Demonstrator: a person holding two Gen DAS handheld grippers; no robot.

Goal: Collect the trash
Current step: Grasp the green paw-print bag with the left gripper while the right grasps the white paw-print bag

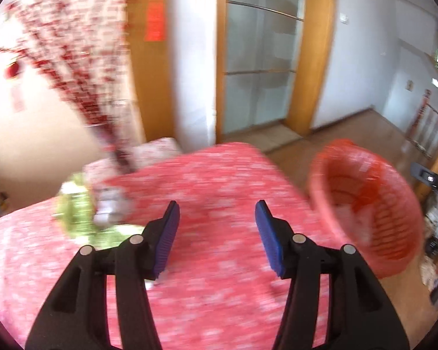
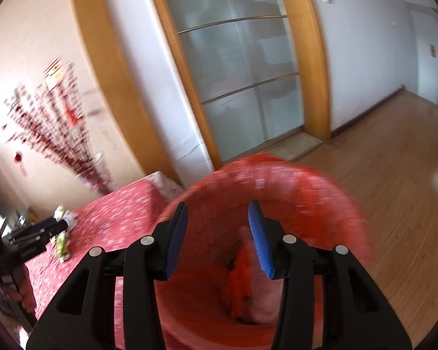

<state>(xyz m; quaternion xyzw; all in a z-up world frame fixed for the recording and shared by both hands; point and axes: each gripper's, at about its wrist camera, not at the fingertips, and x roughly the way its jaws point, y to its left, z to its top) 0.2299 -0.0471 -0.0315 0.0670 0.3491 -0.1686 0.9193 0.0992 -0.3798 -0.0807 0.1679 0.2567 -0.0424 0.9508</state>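
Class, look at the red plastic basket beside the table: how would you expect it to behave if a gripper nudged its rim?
The red basket has slatted, thin-looking walls, so it is probably light and slides or tips easily. Its rim may flex slightly rather than break. It already looks tilted, so a nudge could probably spill what lies inside.

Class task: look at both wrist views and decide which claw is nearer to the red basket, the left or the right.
Right. The right claw sits open at the mouth of the red basket, pointing into it. The left claw is open over the red tablecloth, with the basket off to its right side, apart from it.
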